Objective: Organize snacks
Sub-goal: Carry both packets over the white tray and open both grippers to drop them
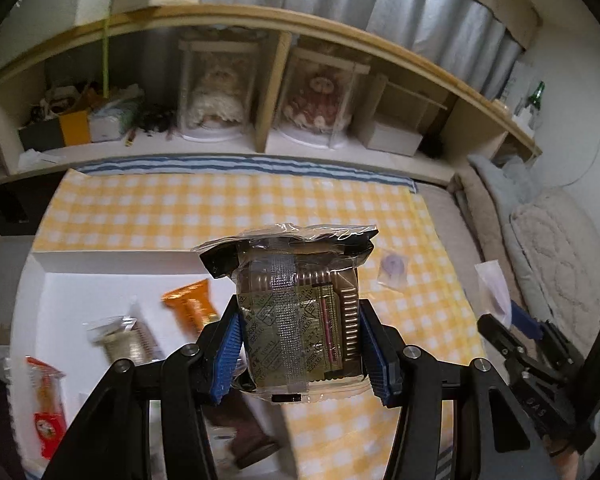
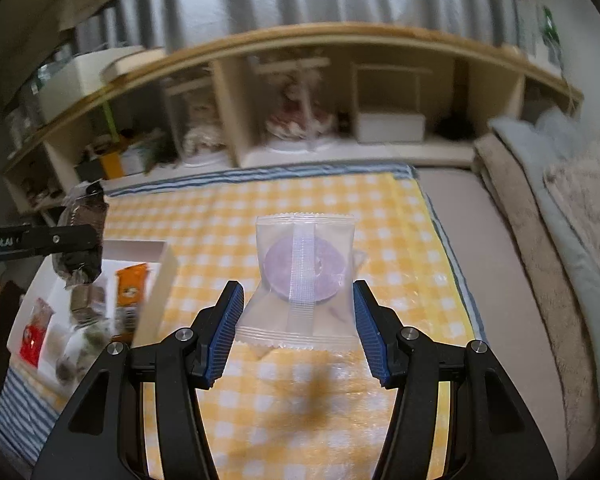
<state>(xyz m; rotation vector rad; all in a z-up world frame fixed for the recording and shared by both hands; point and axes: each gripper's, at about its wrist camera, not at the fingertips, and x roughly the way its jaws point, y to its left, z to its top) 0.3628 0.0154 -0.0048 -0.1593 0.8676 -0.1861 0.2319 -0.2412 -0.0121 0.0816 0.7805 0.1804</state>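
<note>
Midway through the sorting: both grippers carry a snack, and the box already holds several.

Nearest, the left gripper (image 1: 300, 344) has its blue ribbed pads pressed on the sides of a brown cake sealed in clear film with black ends (image 1: 296, 304), lifted over the near right edge of the shallow white cardboard box (image 1: 100, 258); its small inner sachet carries print that is too distorted to read for sure. The right gripper (image 2: 298, 320), partly closed, holds up a clear frosted packet with a round pale purple sweet (image 2: 304, 276). In the box lie an orange wrapper (image 1: 190, 304), a red and orange packet (image 1: 46, 396) and others, blurred. Farther right, one more clear purple sweet packet (image 1: 394, 270) waits on the yellow checked cloth (image 1: 220, 208). On the left gripper's arm, "Robot.AI" can be made out.
</note>
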